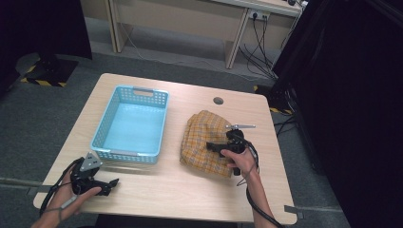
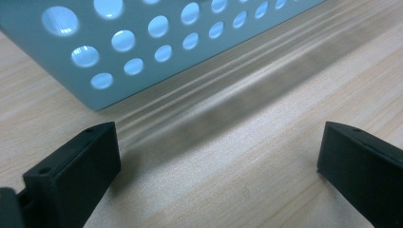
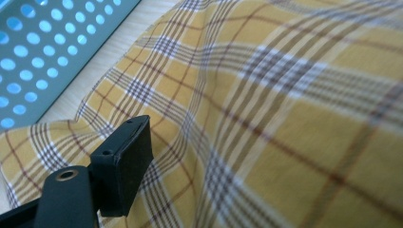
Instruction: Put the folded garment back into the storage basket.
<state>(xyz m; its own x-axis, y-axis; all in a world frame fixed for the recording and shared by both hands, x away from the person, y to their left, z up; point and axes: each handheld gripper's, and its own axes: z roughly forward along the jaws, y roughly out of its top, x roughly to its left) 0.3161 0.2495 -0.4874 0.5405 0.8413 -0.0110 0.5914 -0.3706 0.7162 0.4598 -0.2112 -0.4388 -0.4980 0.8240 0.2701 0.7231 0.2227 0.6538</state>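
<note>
One light-blue perforated plastic basket (image 1: 130, 124) stands on one pale wooden table (image 1: 171, 190). One crumpled yellow plaid cloth (image 1: 205, 141) lies beside it. Two black handheld two-jaw grippers, left (image 1: 112, 185) and right (image 1: 212, 147), are present.

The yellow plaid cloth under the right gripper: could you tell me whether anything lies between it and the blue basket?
Nothing visible does. The yellow plaid cloth lies right of the blue basket, with bare table between them. The right gripper is over the cloth.

Blue perforated basket (image 1: 131, 124) sits empty at about 10 o'clock on the light wood worktop (image 1: 180, 190), a round cable hole (image 1: 218, 100) at 1 o'clock, and a desk with dangling cables (image 1: 259, 42) stands behind on grey floor.
</note>
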